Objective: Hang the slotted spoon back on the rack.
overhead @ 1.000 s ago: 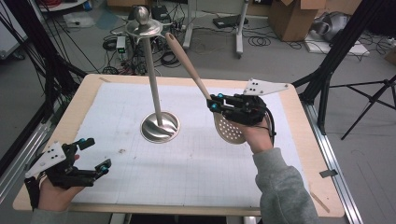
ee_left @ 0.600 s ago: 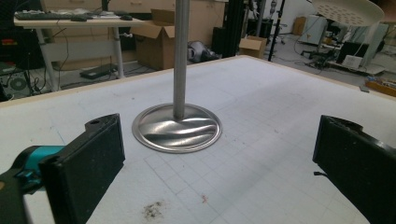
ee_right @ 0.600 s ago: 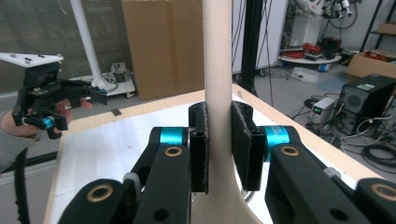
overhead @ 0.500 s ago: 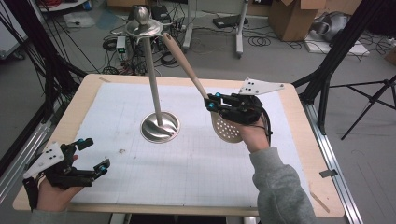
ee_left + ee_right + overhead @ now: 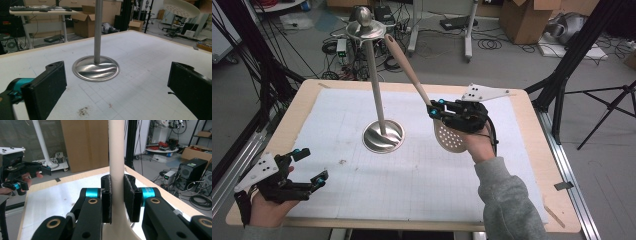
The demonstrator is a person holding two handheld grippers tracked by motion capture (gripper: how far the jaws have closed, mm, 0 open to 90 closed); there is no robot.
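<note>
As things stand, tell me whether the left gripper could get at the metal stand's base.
Probably yes: the left gripper, its fingers spread wide and empty, faces the base across bare mat. The slotted spoon sits off in the right gripper.

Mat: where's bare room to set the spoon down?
Free: the mat left of the stand, and its near middle between the left gripper and the sleeve. Crowded: around the stand's base and under the right gripper holding the spoon.
</note>
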